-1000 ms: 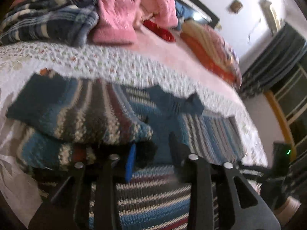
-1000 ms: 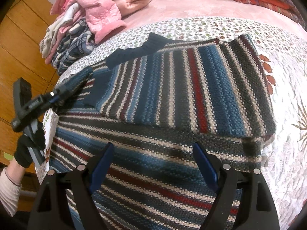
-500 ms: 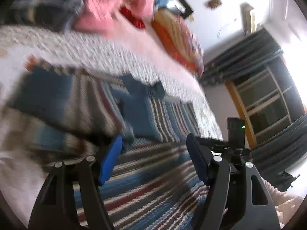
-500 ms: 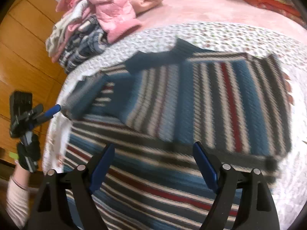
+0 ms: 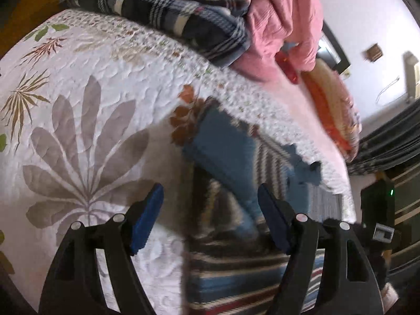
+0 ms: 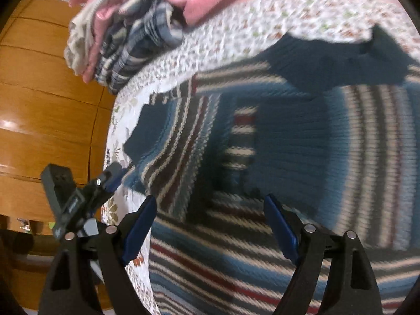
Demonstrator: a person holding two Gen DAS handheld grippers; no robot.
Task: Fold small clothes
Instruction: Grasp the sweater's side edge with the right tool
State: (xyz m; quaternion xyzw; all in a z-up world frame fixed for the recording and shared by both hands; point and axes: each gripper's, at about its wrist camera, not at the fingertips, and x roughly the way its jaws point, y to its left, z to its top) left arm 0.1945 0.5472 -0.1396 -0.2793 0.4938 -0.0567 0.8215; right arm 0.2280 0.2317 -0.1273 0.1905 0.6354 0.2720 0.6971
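On the bed, ahead of both fingers: striped sweater, partly folded, flat on floral quilt.
Left gripper: released, empty, over the sweater's edge.
Right gripper: released, empty, above sweater.
Beyond fingers: clothes pile.

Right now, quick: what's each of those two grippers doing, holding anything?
Left gripper: open, holding nothing, over the edge of the striped sweater and the quilt.
Right gripper: open, holding nothing, above the sweater.

Sweater on quilt, clothes pile behind
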